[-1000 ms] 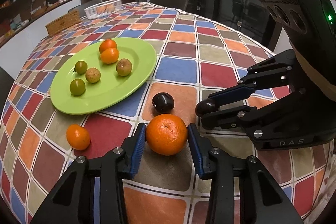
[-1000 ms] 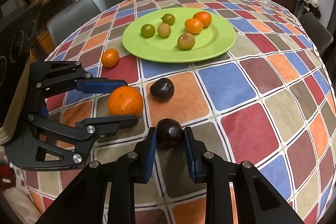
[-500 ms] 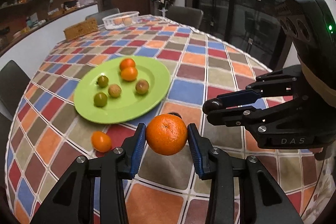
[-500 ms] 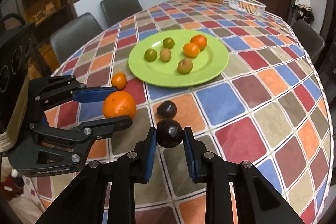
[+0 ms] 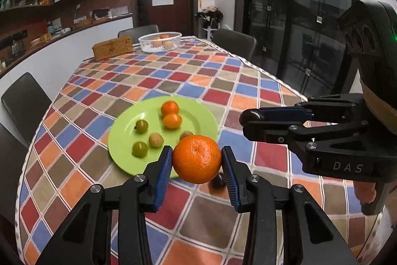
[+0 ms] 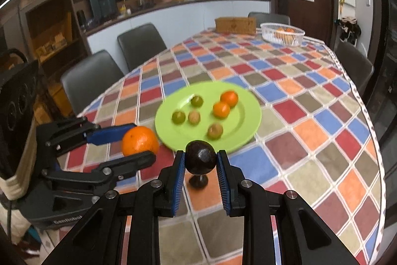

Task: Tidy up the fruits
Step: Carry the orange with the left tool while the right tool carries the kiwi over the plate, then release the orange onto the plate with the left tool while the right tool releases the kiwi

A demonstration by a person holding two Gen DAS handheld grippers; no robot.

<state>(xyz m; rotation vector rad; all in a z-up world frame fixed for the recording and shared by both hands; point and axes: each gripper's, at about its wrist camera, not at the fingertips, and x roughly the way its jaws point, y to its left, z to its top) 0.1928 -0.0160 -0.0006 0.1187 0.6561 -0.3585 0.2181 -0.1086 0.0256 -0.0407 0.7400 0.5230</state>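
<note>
My left gripper [image 5: 196,153] is shut on a large orange [image 5: 197,160] and holds it in the air above the checkered tablecloth. Beside it, my right gripper [image 6: 200,157] is shut on a dark round plum [image 6: 200,155], also off the table. Each gripper shows in the other's view: the right gripper [image 5: 248,121] with the plum at its tip, the left gripper [image 6: 141,140] with the orange [image 6: 140,140]. Beyond them lies a green plate [image 6: 245,121] with several small fruits, orange, green and brown. A second dark plum [image 6: 198,182] rests on the cloth below the grippers.
At the table's far end stand a white basket [image 5: 160,41] of fruit and a woven box [image 5: 113,50]. Dark chairs [image 6: 141,44] line the left and far sides. The table's curved edge [image 6: 372,131] runs along the right.
Both grippers have risen from the table, each carrying its fruit. The plate and the second plum now sit lower and farther off in both views.
</note>
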